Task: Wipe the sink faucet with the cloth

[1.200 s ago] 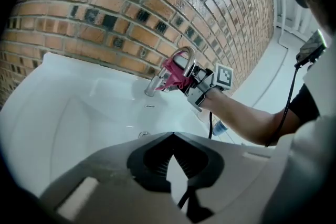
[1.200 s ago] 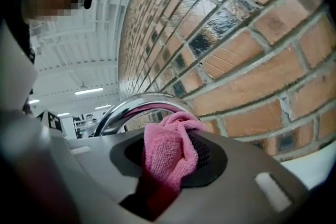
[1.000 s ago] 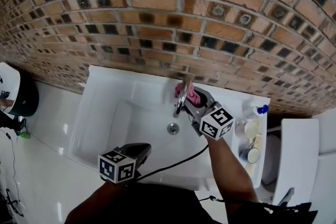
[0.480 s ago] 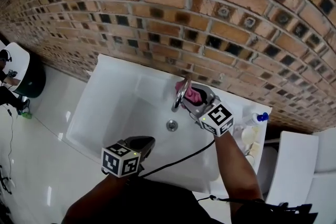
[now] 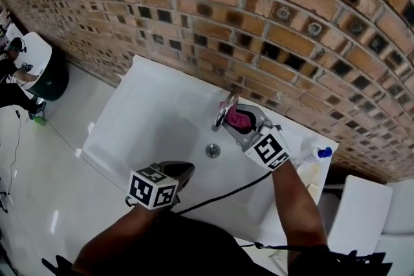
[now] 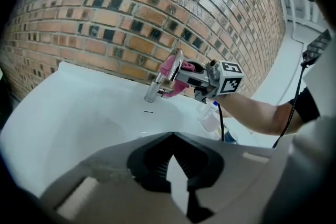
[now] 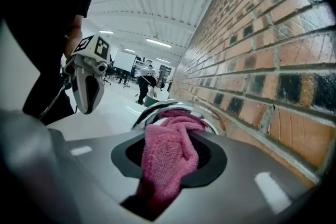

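A chrome faucet (image 5: 224, 112) (image 6: 157, 81) (image 7: 165, 112) stands at the back of the white sink (image 5: 149, 119) against the brick wall. My right gripper (image 5: 240, 122) (image 7: 168, 165) is shut on a pink cloth (image 5: 238, 118) (image 7: 167, 157) (image 6: 169, 72) and presses it against the faucet's right side. My left gripper (image 5: 173, 176) (image 6: 176, 165) hovers over the sink's front edge, its jaws nearly closed with nothing between them.
A white bottle with a blue cap (image 5: 315, 154) (image 6: 210, 115) stands on the sink's right ledge. The brick wall (image 5: 272, 29) runs close behind the faucet. The drain (image 5: 212, 150) lies in the basin. A person (image 5: 13, 81) sits far left on the white floor.
The head view has shifted, so the sink sits lower right. My right gripper with the cloth has stayed at the faucet, sliding slightly along it. The left gripper has barely moved.
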Motion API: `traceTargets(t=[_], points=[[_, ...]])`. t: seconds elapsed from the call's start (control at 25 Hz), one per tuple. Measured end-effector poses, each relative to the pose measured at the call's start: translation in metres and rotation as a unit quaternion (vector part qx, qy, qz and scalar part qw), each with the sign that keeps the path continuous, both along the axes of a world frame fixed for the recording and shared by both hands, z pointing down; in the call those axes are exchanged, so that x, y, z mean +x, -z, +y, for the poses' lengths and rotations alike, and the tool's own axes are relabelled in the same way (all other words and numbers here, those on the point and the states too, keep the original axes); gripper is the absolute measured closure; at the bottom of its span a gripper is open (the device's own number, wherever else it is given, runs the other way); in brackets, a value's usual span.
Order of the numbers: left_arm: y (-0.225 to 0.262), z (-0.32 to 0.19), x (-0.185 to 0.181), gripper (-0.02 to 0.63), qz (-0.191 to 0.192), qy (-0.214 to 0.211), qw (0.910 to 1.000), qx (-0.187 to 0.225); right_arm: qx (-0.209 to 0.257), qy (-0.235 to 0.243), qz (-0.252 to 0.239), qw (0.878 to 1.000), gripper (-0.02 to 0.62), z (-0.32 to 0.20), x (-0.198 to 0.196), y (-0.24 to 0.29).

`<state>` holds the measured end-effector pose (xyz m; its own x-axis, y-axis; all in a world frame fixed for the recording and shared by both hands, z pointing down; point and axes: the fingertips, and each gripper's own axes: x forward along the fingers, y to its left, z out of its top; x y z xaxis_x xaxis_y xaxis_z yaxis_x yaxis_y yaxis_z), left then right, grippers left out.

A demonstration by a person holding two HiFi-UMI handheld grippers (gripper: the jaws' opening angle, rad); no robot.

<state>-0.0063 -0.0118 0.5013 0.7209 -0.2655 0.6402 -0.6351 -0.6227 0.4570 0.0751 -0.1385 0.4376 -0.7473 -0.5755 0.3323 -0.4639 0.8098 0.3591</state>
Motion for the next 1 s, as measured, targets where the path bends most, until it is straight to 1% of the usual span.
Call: traceTargets(t=[0.08,0.2,0.32,0.4,0.52,0.64,0.8,1.0], points=[[-0.001,0.002,0.001,0.603,-0.003,0.002,1.0000,0.000,0.009,0.010,0.024,1.000,0.474,0.005,0.000,-0.002],[-0.005,0.004,0.002,0.603,-0.007,0.007,0.9999,-0.003,0.018,0.023,0.047,0.998,0.474,0.013,-0.002,-0.007],[-0.007,0.005,0.005,0.603,-0.007,0.011,0.9999,-0.005,0.045,0.033,0.059,0.997,0.474,0.017,-0.007,-0.009],[-0.007,0.006,0.009,0.603,-0.006,0.011,0.9999,-0.006,0.068,0.035,0.089,0.993,0.474,0.018,-0.008,-0.009],[-0.008,0.008,0.012,0.603,-0.007,0.009,0.9999,-0.008,0.095,0.036,0.144,0.984,0.472,0.021,-0.008,-0.012],[-0.011,0.011,0.014,0.603,-0.009,0.008,0.9999,-0.011,0.112,0.039,0.176,0.977,0.472,0.026,-0.009,-0.018],[-0.014,0.012,0.013,0.603,-0.008,0.008,0.9998,-0.018,0.111,0.043,0.187,0.975,0.472,0.031,-0.013,-0.030],[-0.014,0.012,0.013,0.603,-0.008,0.007,0.9998,-0.018,0.092,0.042,0.182,0.978,0.472,0.034,-0.015,-0.044]])
